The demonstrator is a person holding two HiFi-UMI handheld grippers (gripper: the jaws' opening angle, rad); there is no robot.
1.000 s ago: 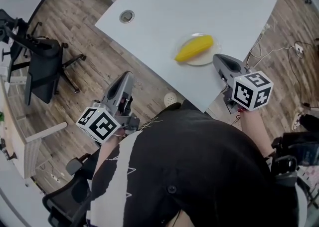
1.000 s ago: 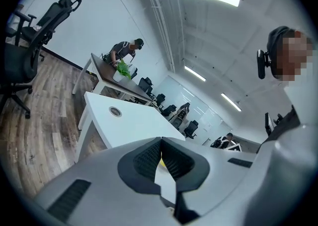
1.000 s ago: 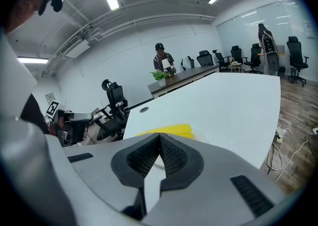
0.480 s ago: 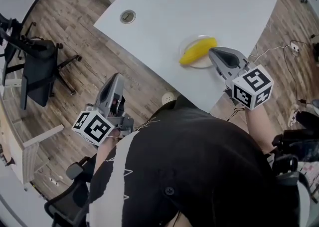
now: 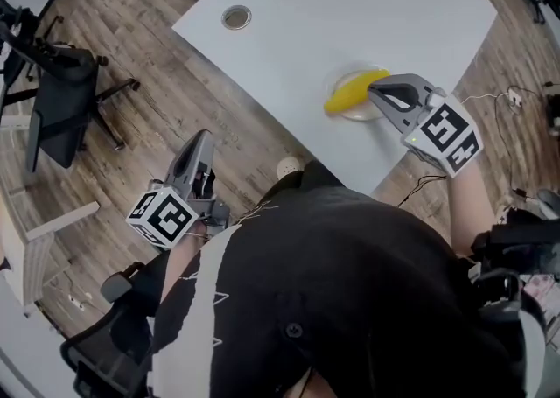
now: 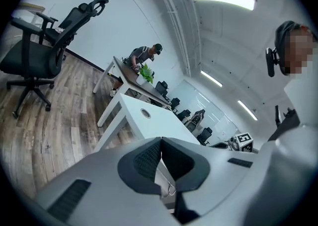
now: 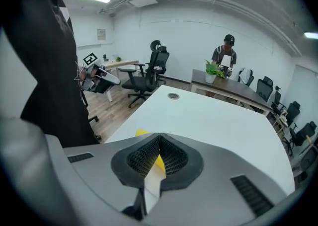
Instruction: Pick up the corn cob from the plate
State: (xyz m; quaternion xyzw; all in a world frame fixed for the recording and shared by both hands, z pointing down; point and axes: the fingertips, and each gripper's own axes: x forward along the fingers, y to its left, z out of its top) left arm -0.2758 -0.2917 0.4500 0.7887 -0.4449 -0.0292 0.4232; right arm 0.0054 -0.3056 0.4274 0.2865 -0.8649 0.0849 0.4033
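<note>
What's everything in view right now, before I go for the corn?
Large table: one, white, centre of head view.
Round plate: one, pale, near the table's near edge.
Corn cob: one, yellow, lying on the plate.
Round cable grommet: one, grey, near the table's left corner.
Wheeled office chairs: several, black, on the wooden floor.
Potted plant: one, green, on a dark desk behind.
Bystander: one, dark cap, at that desk.
Left gripper: one, grey, shut, empty, over the floor.
Right gripper: one, grey, shut, empty, beside the corn cob.
</note>
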